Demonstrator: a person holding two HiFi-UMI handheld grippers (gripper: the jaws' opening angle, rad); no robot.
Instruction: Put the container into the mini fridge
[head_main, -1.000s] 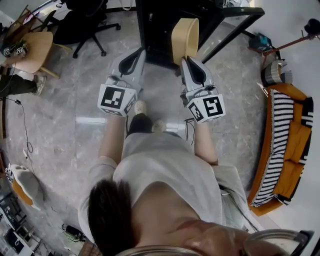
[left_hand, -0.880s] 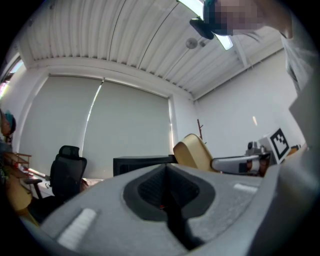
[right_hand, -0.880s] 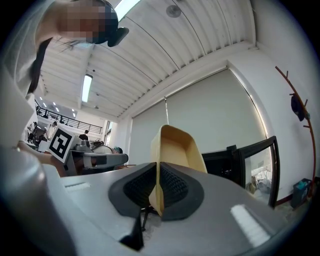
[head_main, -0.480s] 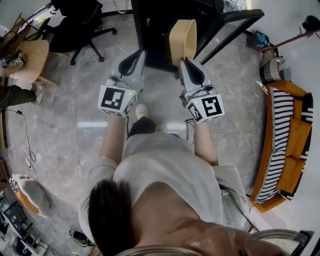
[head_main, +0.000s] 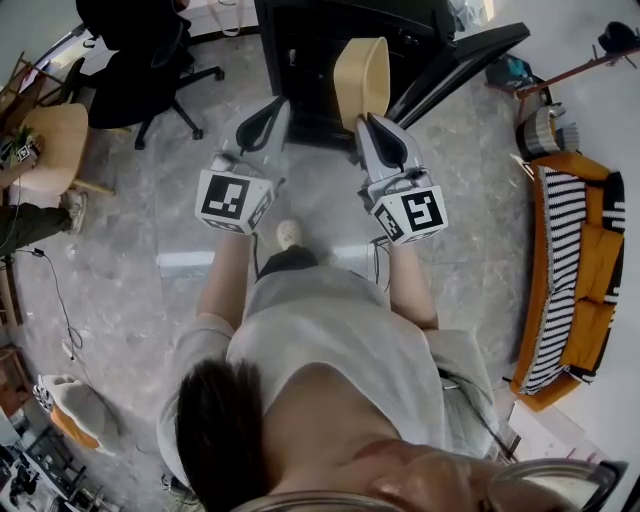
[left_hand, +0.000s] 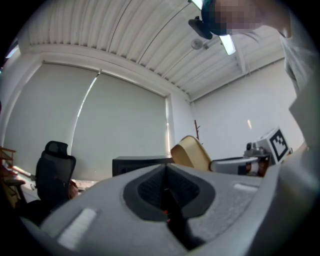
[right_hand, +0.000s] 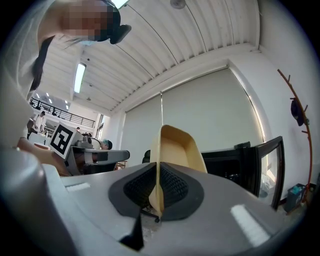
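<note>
Your right gripper (head_main: 368, 120) is pinching the container (head_main: 362, 72), a tan plastic tub. The right gripper view shows the jaws pressed onto one thin wall of it, seen edge-on, with the tub's hollow side turned to the right. You are holding it in the air on end, clear of the floor (head_main: 130, 240).

From the head view, the tub sits over the dark open front of the mini fridge (head_main: 300, 60), just ahead of your right gripper's tips. The fridge is a black box standing on the floor straight in front of you. Its door (head_main: 460, 60) is swung wide open to the right. In the right gripper view the fridge and its open door show to the right of the tub. No view makes clear whether the tub's far end has crossed into the opening.

Your left gripper (head_main: 272, 108) has its jaws pressed together with nothing between them. It hangs beside the right one, apart from it, pointing at the left part of the fridge front and touching neither the tub nor the fridge.

A black office chair (head_main: 140, 50) stands on the floor to the left of the fridge, and a striped orange sofa (head_main: 570, 270) lies along the floor's right edge. One of your shoes (head_main: 287, 235) shows below the grippers.
</note>
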